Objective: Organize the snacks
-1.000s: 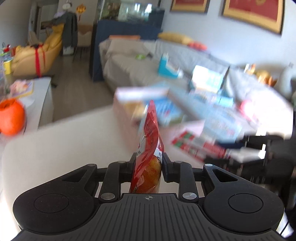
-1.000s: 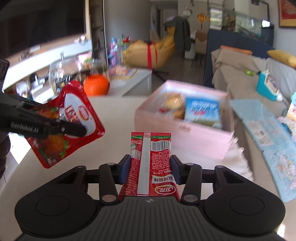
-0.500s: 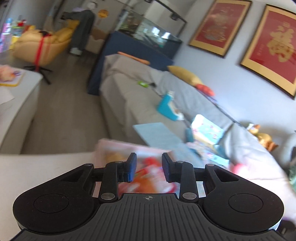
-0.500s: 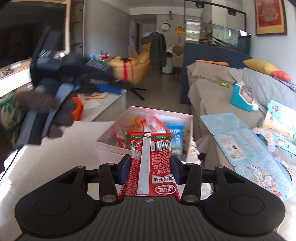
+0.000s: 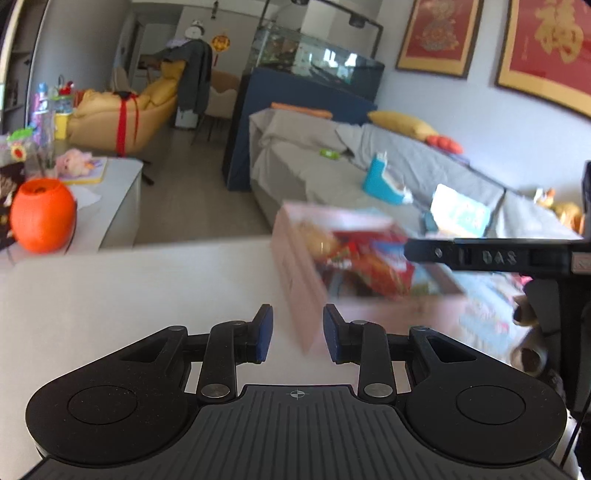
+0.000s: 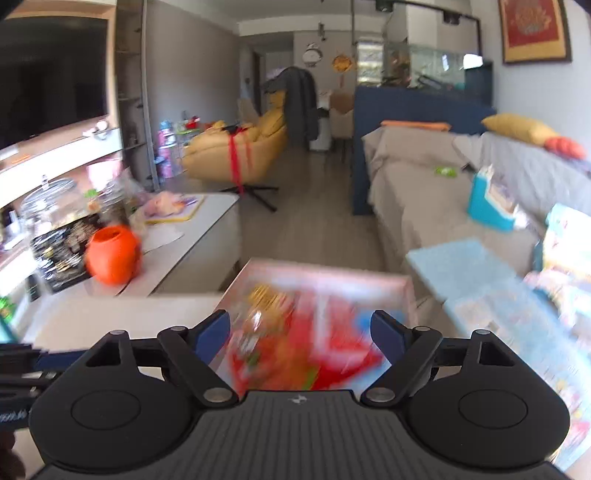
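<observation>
Red snack packet (image 6: pixel 332 343) dropped from opening right claw (image 6: pixel 301 328) into box (image 6: pixel 321 269).

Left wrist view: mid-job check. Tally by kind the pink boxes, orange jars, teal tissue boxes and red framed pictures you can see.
Pink box: 1
Orange jar: 1
Teal tissue box: 1
Red framed pictures: 2
Total: 5
The snack packs inside the box are too blurred to count.

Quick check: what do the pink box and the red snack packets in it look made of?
The pink box looks like matte cardboard: flat, thin, straight walls, no shine; blur leaves it open. The red snack packets look like glossy printed plastic film, judging by bright print and crumpled shapes, though they are motion-blurred.
</observation>
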`<state>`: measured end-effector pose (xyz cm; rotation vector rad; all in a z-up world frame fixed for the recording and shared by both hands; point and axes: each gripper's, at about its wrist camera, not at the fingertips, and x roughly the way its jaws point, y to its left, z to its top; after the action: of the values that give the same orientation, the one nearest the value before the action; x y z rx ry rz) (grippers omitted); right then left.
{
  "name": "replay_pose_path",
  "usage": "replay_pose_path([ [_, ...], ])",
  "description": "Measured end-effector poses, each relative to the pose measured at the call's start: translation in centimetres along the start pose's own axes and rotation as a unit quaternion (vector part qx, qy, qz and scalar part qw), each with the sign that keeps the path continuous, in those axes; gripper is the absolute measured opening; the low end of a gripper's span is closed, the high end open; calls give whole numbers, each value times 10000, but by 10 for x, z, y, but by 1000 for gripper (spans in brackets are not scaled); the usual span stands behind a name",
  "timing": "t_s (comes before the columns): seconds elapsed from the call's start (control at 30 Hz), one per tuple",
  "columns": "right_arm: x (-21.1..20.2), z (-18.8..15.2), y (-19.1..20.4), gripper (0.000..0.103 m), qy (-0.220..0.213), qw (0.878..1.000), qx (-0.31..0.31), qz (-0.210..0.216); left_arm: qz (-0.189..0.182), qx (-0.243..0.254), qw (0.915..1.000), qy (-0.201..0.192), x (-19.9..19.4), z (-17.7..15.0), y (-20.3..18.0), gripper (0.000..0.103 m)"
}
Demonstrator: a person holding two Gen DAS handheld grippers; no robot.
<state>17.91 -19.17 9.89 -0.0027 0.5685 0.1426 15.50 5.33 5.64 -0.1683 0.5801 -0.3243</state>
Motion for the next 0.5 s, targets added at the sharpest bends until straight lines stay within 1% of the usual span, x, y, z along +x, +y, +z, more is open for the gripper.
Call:
replay_pose_path([
  [0.07, -11, -26, 6, 84, 85, 9999, -83, -64, 55, 103, 9997, 196, -7, -19, -6, 33],
  [0.2, -37, -79, 23, 84, 384, 9982, -322, -334, 519, 408, 9970, 399, -21, -54, -24, 33],
  [0.27, -45, -98, 28, 84, 601, 9969, -290, -427, 601, 431, 9960, 499, -25, -68, -33, 33],
  [0.37, -50, -121, 30, 84, 828, 9956, -132, -422, 674, 421, 9946, 664, -20, -85, -42, 34],
  [0.4, -49, -128, 31, 84, 906, 9948, -110, -443, 757, 406, 9945, 596, -20, -89, -44, 35],
  [0.43, -48, -134, 33, 84, 981, 9940, -100, -475, 814, 407, 9944, 544, -20, -91, -47, 36],
  [0.47, -49, -140, 33, 86, 1050, 9931, -80, -515, 864, 407, 9942, 500, -20, -95, -50, 41],
  [0.5, -50, -143, 32, 88, 985, 9937, 9, -536, 890, 424, 9940, 474, -20, -97, -54, 50],
])
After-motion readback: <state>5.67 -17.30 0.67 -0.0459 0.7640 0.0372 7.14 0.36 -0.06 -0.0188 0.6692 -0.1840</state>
